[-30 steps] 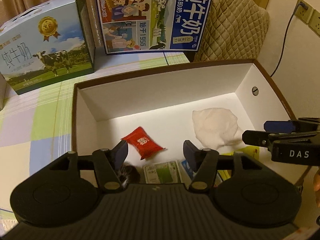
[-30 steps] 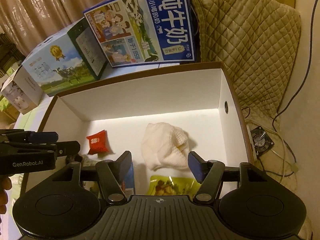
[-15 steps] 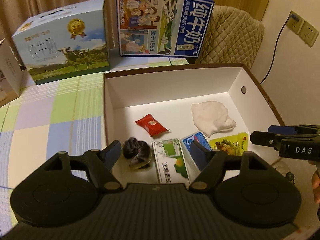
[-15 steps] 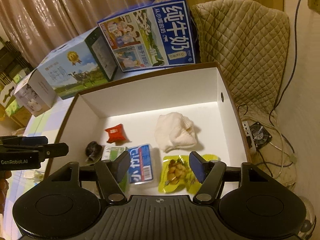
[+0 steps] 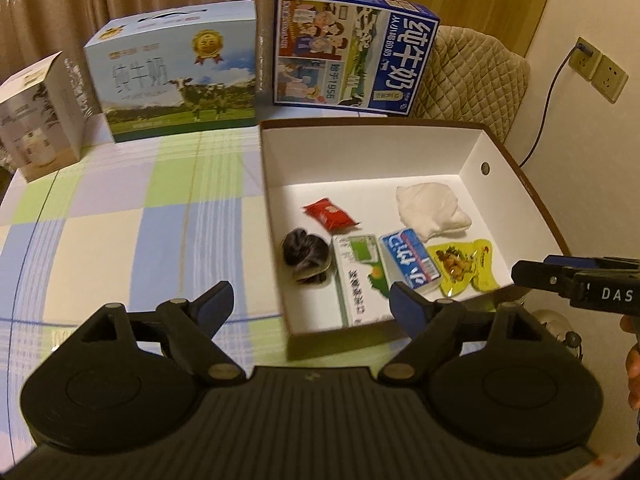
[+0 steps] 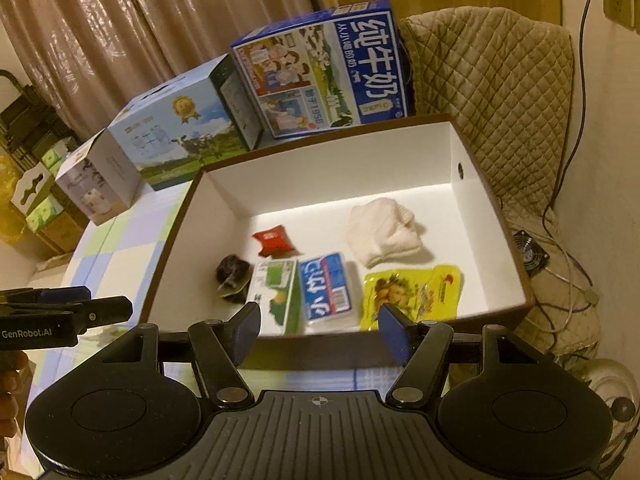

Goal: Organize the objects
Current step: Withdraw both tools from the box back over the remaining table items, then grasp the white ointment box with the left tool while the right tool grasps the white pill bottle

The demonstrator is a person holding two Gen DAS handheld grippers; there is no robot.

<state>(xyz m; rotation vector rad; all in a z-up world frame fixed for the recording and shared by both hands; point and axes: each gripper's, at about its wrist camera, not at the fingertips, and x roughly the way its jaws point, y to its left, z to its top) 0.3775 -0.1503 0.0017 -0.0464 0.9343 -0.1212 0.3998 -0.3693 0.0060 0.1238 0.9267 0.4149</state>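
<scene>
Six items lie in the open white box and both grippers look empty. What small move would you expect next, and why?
Probably pulling both grippers a little further clear of the box. Everything small already lies inside it, from the red packet to the yellow pouch. The left gripper is opening with nothing between its pads; the right gripper is open and empty.

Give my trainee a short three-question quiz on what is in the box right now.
1. How many loose items lie in the white box?
2. True or false: the red packet lies on top of the white cloth.
3. Which lies between the green-and-white carton and the yellow snack pouch: A) dark scrunchie, B) blue pack, C) red packet?

Key: 1. Six. 2. False; they lie apart. 3. B.
</scene>
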